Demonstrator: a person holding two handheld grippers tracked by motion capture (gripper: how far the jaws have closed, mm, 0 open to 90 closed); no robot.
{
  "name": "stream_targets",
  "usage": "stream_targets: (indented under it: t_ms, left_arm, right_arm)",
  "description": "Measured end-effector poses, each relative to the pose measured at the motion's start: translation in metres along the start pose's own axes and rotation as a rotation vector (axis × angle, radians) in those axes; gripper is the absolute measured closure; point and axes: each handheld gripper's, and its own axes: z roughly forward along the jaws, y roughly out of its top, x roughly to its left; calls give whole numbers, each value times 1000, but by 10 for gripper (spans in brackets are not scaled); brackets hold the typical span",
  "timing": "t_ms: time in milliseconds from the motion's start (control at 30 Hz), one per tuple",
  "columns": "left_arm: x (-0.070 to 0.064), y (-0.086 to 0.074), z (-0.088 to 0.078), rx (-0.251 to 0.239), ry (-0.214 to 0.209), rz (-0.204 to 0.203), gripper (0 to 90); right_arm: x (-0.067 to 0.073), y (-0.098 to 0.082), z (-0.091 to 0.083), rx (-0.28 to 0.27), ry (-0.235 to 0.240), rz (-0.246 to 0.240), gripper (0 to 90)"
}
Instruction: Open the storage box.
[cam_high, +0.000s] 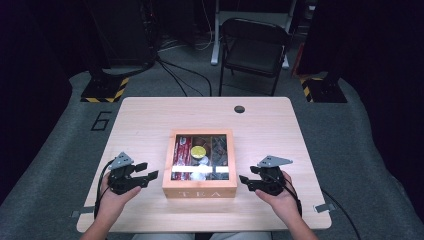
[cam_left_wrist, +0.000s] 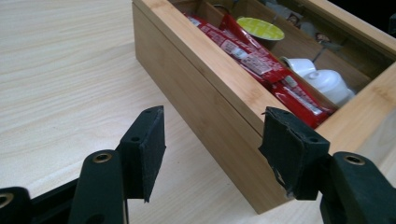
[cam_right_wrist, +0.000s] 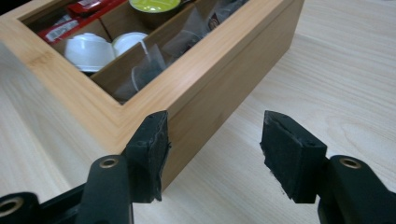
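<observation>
The square wooden tea box with a see-through lid (cam_high: 199, 163) sits in the middle of the pale wooden table (cam_high: 145, 120), close to the person's edge. It looks hard and stiff, and a bit heavy for one gripper. The smooth wood could slip, so I think a squeeze from both sides at once, low on the side walls, is the safest hold. The lid seems to be clear glass or plastic, though the shine makes it hard to be sure, so it may crack if bumped.

Inside lie long red packets (cam_left_wrist: 254, 58), a round yellow-topped cup (cam_left_wrist: 260, 28), small white cups (cam_right_wrist: 100, 46) and clear tea bags (cam_right_wrist: 144, 70). These are light and could rattle if the box tips.

The left gripper (cam_high: 148, 173) hangs just beside the box's left wall, jaws about half open, holding nothing. The right gripper (cam_high: 245, 179) waits just beside the right wall, also half open and empty.
</observation>
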Motion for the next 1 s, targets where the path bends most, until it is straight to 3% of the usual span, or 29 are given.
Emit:
stream_targets:
  t_ms: [300,533,900,1000]
  left_arm:
    - [-17,-7,-11,-2,-34,23,421]
    - [-24,-21,-6,-5,-53,36,443]
    - [-30,-33,-3,30,-91,49,509]
    - [-31,-35,2,42,-101,56,526]
  right_arm:
    - [16,-2,-12,-12,32,-33,415]
    - [18,-11,-12,-30,55,-20,454]
    - [26,-23,-4,-5,92,-77,508]
    - [26,-24,-1,-9,94,-69,524]
